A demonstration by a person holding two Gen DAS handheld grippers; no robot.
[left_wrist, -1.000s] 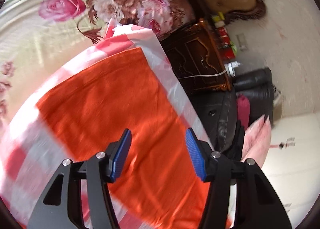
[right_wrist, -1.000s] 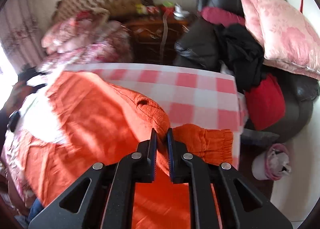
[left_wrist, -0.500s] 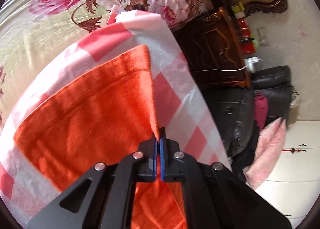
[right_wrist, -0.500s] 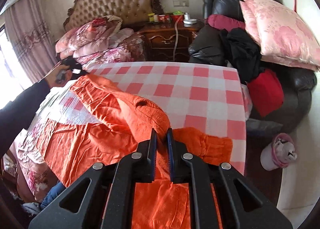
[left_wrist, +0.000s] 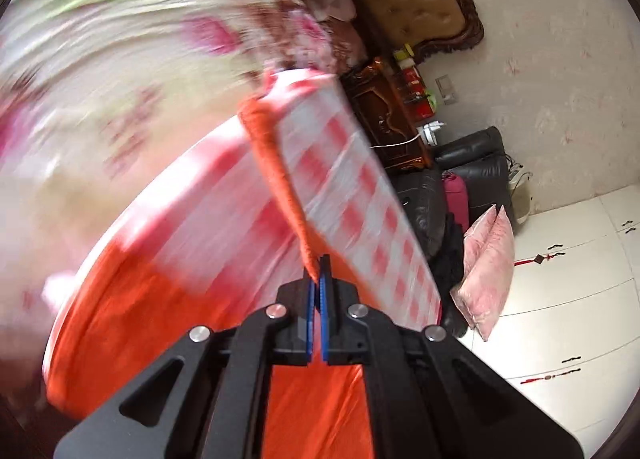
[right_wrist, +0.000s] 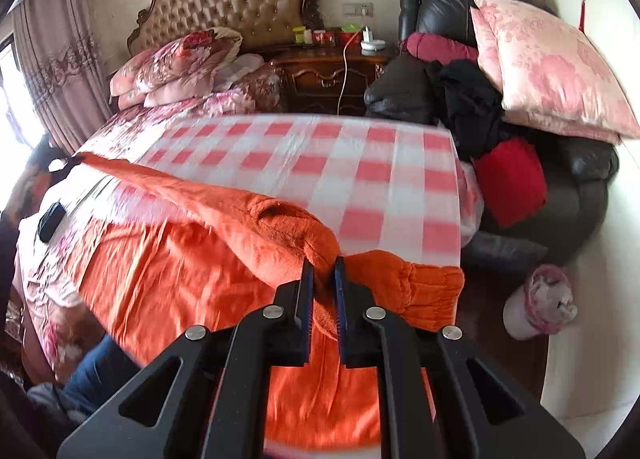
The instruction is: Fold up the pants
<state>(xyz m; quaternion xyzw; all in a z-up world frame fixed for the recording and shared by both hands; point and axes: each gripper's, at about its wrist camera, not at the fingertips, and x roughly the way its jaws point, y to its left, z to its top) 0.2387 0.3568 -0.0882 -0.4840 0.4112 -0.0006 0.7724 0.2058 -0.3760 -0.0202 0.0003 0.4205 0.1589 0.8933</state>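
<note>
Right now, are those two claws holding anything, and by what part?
Both hold the orange pants. The left gripper pinches a thin fabric edge; the right gripper clamps a thick bunched fold beside the elastic waistband.

Beyond the orange pants (right_wrist: pixel 224 259), the far stretch of the red-checked cloth (right_wrist: pixel 360 163) lay bare, open room for a gripper. To the right, passage was blocked by a black armchair (right_wrist: pixel 576 187) heaped with dark clothes (right_wrist: pixel 468 107) and a pink pillow (right_wrist: pixel 544 67). A wooden nightstand (right_wrist: pixel 328 75) closed off the far edge.
</note>
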